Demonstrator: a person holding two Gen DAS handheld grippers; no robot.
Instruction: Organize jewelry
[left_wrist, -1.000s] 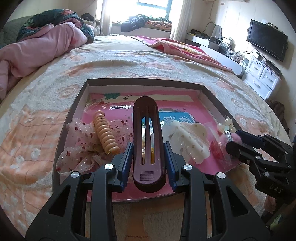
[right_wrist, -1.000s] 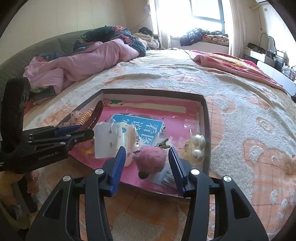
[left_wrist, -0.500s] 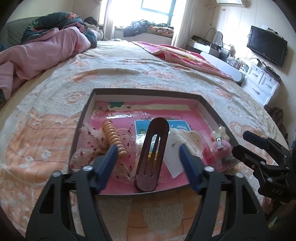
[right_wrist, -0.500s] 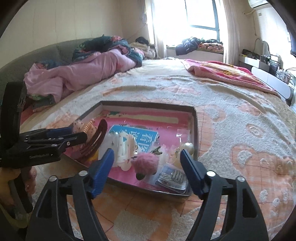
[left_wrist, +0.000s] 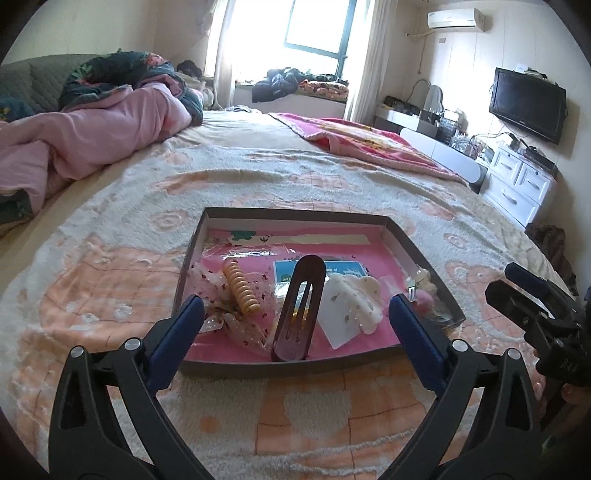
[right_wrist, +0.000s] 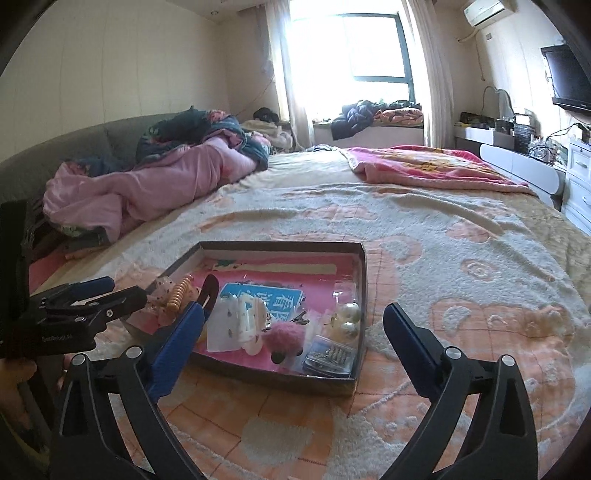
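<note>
A: Where does the jewelry sit?

B: In a shallow dark box with a pink lining, lying on the bed blanket in the middle of both views. In the left wrist view, a maroon hair clip leans up at the lower centre of the box, its near end against the front wall.

A: What lies beside it?

B: To its left, a ribbed tan clip rests on a sheer spotted bow. To its right is a white claw clip on a white card. A pink pompom is near the front of the box in the right wrist view, with two pearl balls and a small clear bag of metal pieces to its right, by the box's right wall.

A: And the tools?

B: The left gripper has its blue fingers spread wide and its jaws are opening; the maroon clip shows in the gap between them, but neither finger touches it. The right gripper is the same: jaws opening, fingers far apart, pressing on nothing, with the pompom seen loose between them.

A: Anything at the frame edges?

B: A pink quilt at the upper left, a television at the upper right.
</note>
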